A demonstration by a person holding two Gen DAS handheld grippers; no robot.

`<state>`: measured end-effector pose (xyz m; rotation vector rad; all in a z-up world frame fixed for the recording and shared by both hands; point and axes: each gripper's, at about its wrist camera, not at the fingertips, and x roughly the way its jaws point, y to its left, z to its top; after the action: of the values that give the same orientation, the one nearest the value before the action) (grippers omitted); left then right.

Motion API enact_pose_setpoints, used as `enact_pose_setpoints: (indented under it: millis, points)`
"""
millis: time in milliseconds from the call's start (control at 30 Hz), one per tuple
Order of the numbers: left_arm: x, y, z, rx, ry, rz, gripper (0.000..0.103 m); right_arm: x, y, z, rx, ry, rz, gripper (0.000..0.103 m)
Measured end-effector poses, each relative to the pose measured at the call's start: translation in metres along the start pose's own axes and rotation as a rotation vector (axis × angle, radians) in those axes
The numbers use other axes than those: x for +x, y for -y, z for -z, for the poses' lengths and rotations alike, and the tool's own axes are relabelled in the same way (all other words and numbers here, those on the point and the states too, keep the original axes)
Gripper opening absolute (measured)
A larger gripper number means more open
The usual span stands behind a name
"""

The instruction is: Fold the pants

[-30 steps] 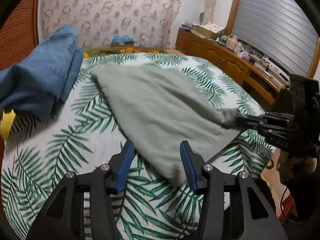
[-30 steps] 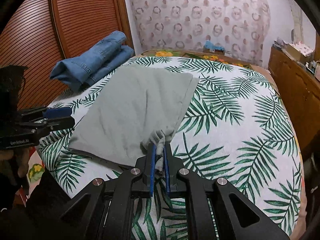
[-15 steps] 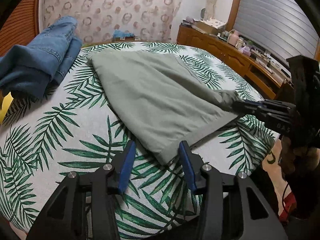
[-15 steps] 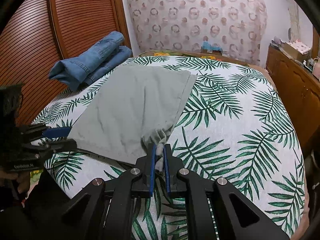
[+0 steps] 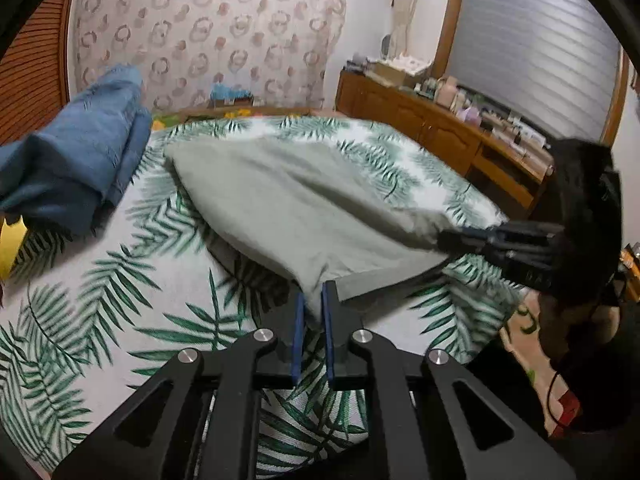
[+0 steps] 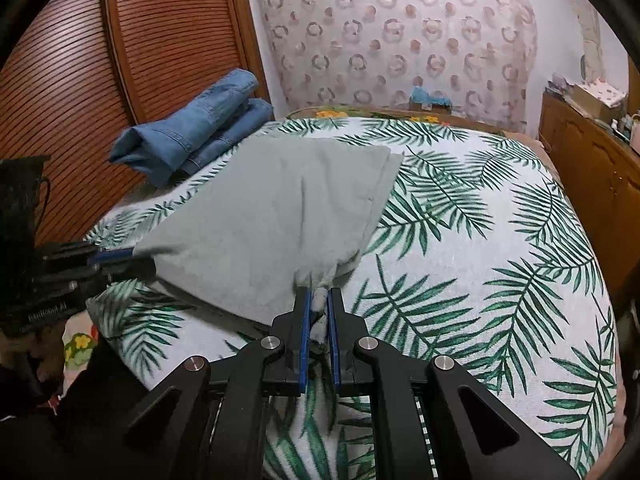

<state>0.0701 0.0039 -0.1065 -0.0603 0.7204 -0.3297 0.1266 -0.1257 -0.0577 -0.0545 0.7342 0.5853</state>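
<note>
Grey-green pants [image 5: 288, 208] lie folded on the palm-leaf bedspread [image 5: 120, 304]; they also show in the right wrist view [image 6: 272, 216]. My left gripper [image 5: 312, 300] is shut on the pants' near left corner and holds it lifted off the bed. My right gripper [image 6: 319, 300] is shut on the near right corner, bunched between its blue pads. Each gripper shows in the other's view: the right one [image 5: 444, 238] at the right, the left one [image 6: 132, 256] at the left. The near edge of the pants hangs between them above the bedspread.
Folded blue jeans [image 5: 76, 168] lie at the bed's far left, next to a slatted wooden door [image 6: 120, 60]. A wooden sideboard [image 5: 460, 148] with clutter runs along the right. A patterned curtain [image 6: 400, 40] hangs behind the bed.
My left gripper has closed on the pants' near left corner and lifted it. The right gripper kept its hold and the near edge rose off the bed.
</note>
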Motion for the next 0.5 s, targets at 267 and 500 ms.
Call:
enact_pose_setpoints:
  millis: [267, 500]
  points:
    - [-0.044, 0.001, -0.019, 0.002, 0.101, 0.035, 0.009, -0.03, -0.014, -0.009, -0.026, 0.067, -0.048, 0.008]
    - [-0.062, 0.007, -0.024, 0.019, 0.138, 0.058, 0.009, -0.053, -0.015, -0.01, -0.041, 0.122, -0.079, 0.008]
